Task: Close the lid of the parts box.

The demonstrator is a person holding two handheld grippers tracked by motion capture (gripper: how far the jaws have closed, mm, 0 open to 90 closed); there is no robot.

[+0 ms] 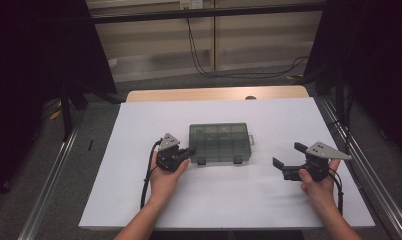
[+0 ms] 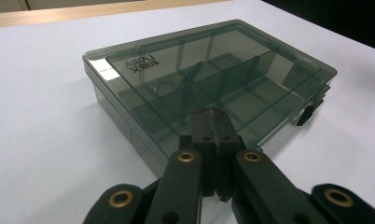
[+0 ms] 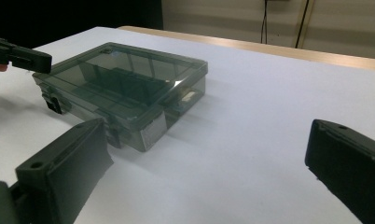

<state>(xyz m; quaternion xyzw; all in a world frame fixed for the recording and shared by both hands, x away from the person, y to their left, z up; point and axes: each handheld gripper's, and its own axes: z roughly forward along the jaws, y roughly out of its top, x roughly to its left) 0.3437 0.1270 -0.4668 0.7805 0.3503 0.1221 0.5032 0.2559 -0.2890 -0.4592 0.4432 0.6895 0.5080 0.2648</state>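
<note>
**Now: closed box at mid-bench, one pair of tongs pressed together, the other spread**

Squarely in the middle of the white-covered bench (image 1: 139, 200) lies a smoky see-through plastic box (image 1: 220, 142) with its lid down; inner dividers show through the lid, and two dark latches sit on the edge facing the person.

On the left, the left tongs (image 1: 189, 151) are pressed together with nothing between them. Seen from above, their tip sits at the box's near left corner, and in the left gripper view the joined jaws lie over the box's near edge; whether they actually touch it I cannot tell. The left hand (image 1: 165, 179) rests low on the bench.

Off to the right, the right tongs (image 1: 289, 155) are spread wide and hold nothing. They stand well apart from the box and point toward it, with bare white surface between the jaws in the right gripper view. The right hand (image 1: 316, 185) grips them from behind.
</note>
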